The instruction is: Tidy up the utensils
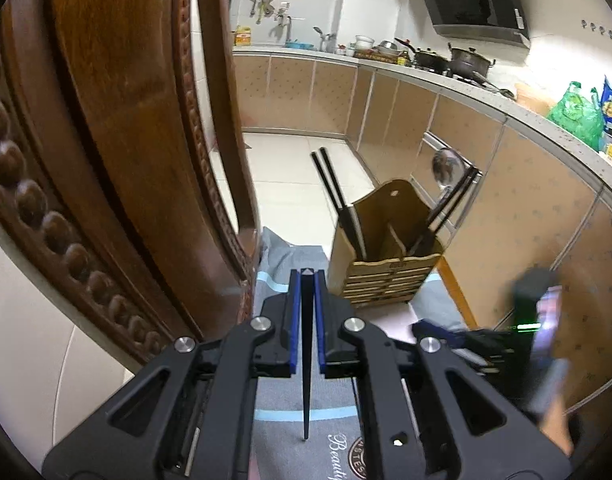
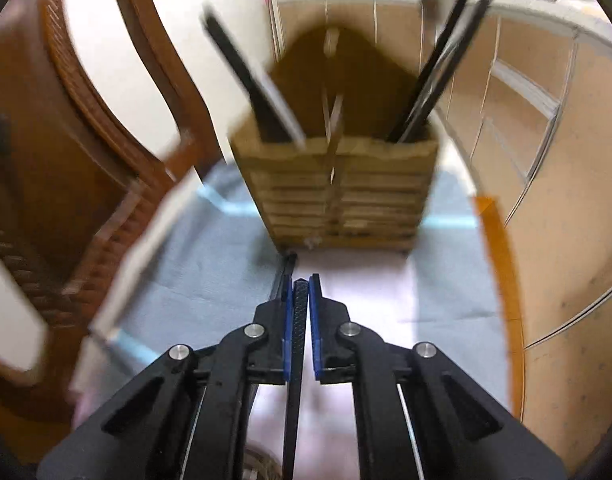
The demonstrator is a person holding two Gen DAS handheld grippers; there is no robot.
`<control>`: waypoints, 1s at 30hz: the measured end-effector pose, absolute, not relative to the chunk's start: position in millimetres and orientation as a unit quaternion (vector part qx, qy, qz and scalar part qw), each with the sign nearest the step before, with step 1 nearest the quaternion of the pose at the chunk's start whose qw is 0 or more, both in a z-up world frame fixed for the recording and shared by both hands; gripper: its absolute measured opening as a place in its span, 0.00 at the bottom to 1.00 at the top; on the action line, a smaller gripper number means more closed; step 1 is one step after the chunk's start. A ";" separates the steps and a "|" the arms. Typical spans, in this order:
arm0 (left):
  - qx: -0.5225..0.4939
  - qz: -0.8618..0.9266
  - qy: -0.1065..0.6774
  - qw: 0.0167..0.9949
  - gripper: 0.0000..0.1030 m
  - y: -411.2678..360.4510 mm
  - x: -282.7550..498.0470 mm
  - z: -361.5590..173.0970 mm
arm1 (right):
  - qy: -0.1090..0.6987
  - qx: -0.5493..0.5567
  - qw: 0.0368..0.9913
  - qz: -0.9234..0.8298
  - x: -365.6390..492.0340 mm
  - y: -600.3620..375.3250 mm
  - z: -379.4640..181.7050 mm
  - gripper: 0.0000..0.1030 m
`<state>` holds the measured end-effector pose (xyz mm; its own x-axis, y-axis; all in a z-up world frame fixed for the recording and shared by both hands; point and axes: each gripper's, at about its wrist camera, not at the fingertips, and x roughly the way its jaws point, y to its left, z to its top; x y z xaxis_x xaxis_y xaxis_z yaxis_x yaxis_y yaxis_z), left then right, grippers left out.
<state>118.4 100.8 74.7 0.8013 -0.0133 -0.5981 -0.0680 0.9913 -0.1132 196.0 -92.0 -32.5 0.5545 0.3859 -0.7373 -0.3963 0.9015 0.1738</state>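
**Two Chopsticks Held, Holder Ahead**

A table (image 1: 458, 300) covered by a grey cloth (image 1: 281, 252) was seen beside a carved wooden chair (image 1: 125, 140), with kitchen cabinets (image 1: 526, 200) beyond. On the cloth stood the wooden utensil holder (image 1: 386, 256), divided into two compartments — dark chopsticks and a pale-edged utensil leaned in the left one, more dark chopsticks and a steel spoon (image 1: 446, 165) in the right.

The left gripper (image 1: 306, 280) was closed on a single black chopstick (image 1: 306, 360), whose tapered tip pointed back toward the camera. The right gripper (image 2: 301, 284) was likewise clamped on a textured black chopstick (image 2: 299, 312), close before the holder's slatted front; that view was blurred.

The step in hand was judged to be the dropping of a held chopstick into a compartment. It would be done well if the chopstick were raised above the holder's rim, tilted to nearly upright, and aligned over one compartment — clear of the centre divider and the leaning utensils — before release. Release from low above the rim would lessen bouncing.
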 end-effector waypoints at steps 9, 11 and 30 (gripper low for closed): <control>-0.048 -0.018 0.311 0.949 0.06 77.7 105.3 86.9 | 0.355 0.035 0.902 0.242 123.6 -147.0 46.0 0.08; -0.042 -0.022 0.307 0.950 0.06 74.0 100.5 91.1 | 0.348 0.044 0.903 0.247 108.4 -162.4 62.5 0.08; -0.054 -0.026 0.294 0.954 0.06 86.0 88.3 102.7 | 0.277 0.032 0.925 0.259 138.6 -155.8 164.0 0.07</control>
